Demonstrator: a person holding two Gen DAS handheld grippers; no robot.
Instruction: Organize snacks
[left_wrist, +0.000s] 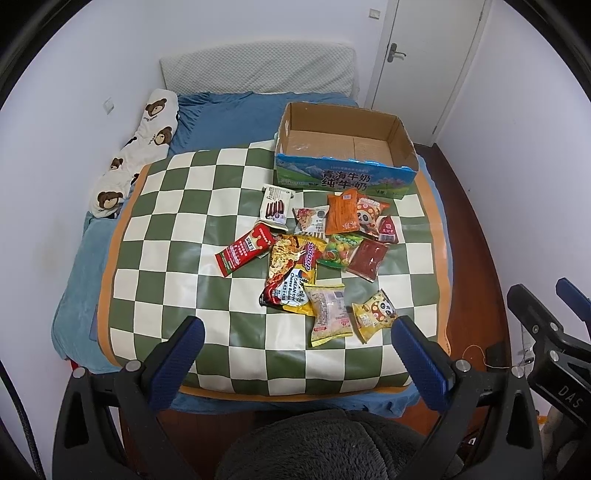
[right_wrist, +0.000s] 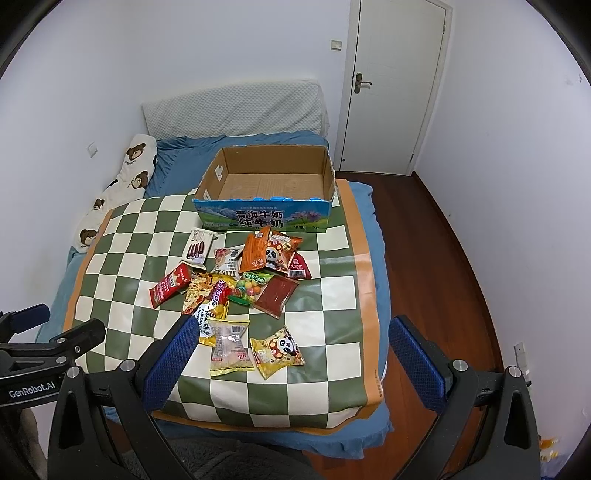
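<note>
Several snack packets lie in a loose pile on a green-and-white checkered mat (left_wrist: 177, 229) (right_wrist: 332, 295) on a bed. Nearest me are a yellow panda packet (left_wrist: 373, 314) (right_wrist: 277, 350) and a pale yellow packet (left_wrist: 328, 314) (right_wrist: 229, 347). A noodle packet (left_wrist: 291, 273) (right_wrist: 207, 299) and a red packet (left_wrist: 245, 251) (right_wrist: 170, 286) lie behind them. An empty cardboard box (left_wrist: 343, 177) (right_wrist: 266, 216) stands at the mat's far edge. My left gripper (left_wrist: 295, 328) and right gripper (right_wrist: 293, 328) are both open and empty, held above the mat's near edge.
A bear-print pillow (left_wrist: 136, 151) (right_wrist: 118, 188) lies at the bed's left side against the wall. A grey headboard cushion (left_wrist: 258, 66) (right_wrist: 236, 107) is at the back. A white door (left_wrist: 428, 44) (right_wrist: 391, 81) and wooden floor (right_wrist: 424, 240) are on the right.
</note>
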